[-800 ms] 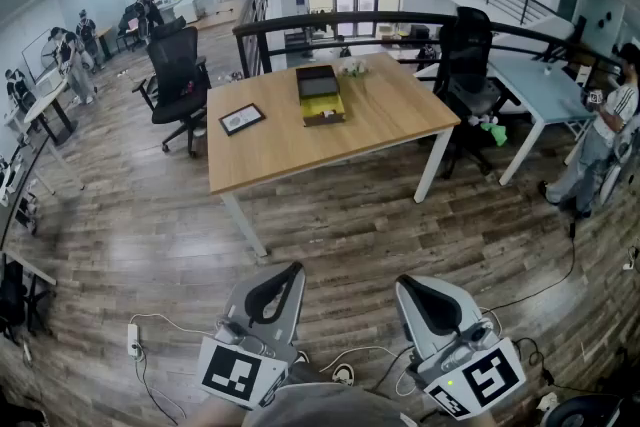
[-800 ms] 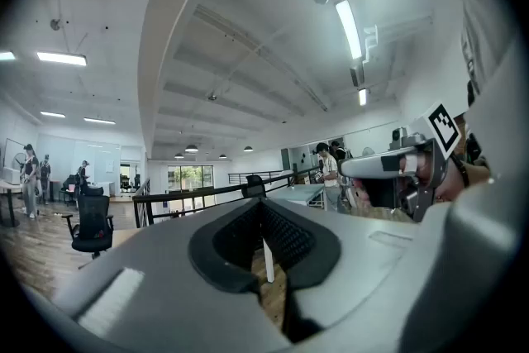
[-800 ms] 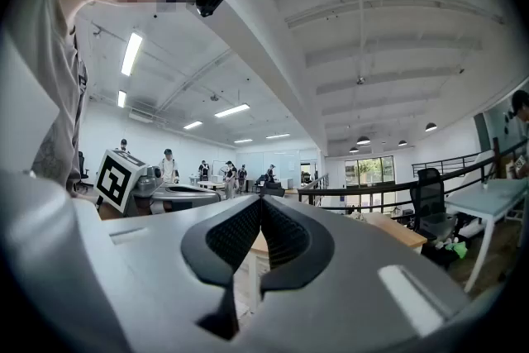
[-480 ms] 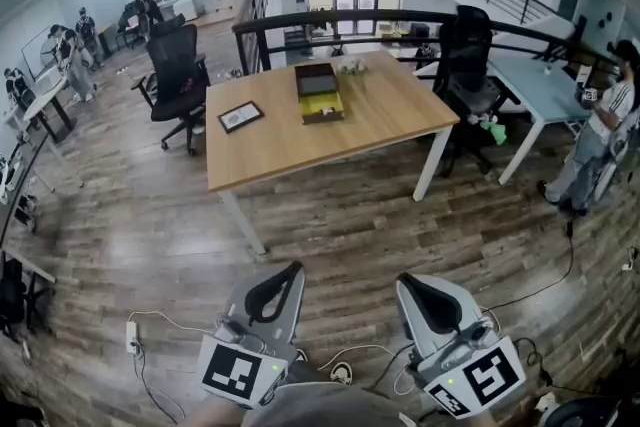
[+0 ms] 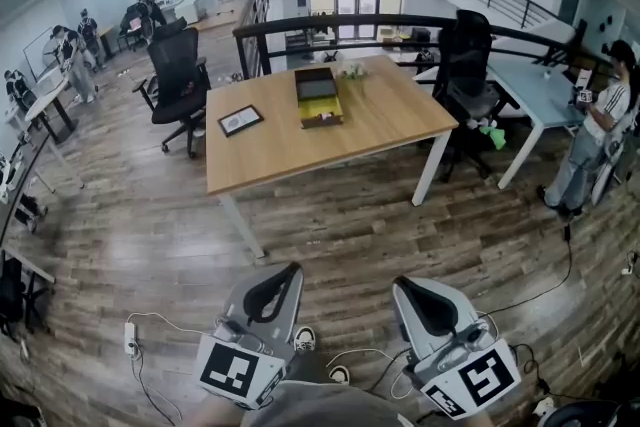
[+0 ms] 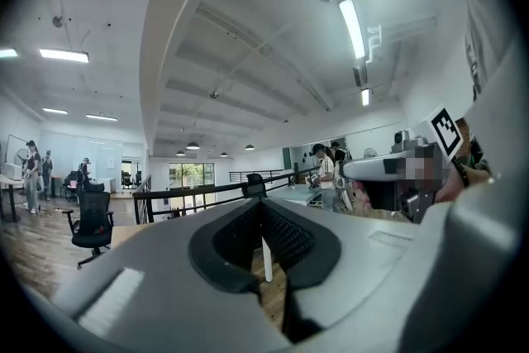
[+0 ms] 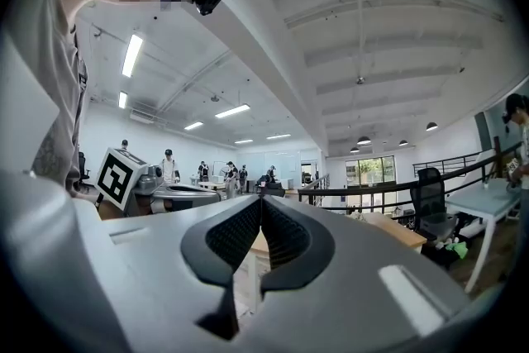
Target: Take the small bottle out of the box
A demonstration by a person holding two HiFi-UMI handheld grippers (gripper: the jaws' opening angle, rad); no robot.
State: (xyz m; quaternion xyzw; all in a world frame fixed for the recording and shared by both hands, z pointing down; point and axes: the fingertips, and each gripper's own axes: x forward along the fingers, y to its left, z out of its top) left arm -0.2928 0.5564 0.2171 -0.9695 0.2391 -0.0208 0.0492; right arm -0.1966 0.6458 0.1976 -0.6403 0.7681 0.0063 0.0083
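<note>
Far ahead on the wooden table [image 5: 280, 150] stands the box [image 5: 322, 105], yellow, with a dark open tray [image 5: 317, 81] just behind it. At this distance I cannot make out the small bottle. Both grippers are held low over the floor, well short of the table. My left gripper [image 5: 292, 268] [image 6: 261, 203] is shut, with nothing between its pads. My right gripper [image 5: 399, 283] [image 7: 262, 199] is shut and empty too. Each gripper view looks along closed jaws toward the table and the room beyond.
A framed picture [image 5: 241, 120] lies on the table's left part. Black office chairs [image 5: 180, 75] [image 5: 470, 65] flank the table, with a railing [image 5: 340, 20] behind. A pale blue desk [image 5: 545, 87] and a person [image 5: 598, 130] are to the right. A power strip [image 5: 131, 337] and cable lie on the floor.
The table sits a touch nearer and the view has shifted slightly. A shoe now shows on the floor between the grippers. Both grippers stay shut in nearly the same places.
</note>
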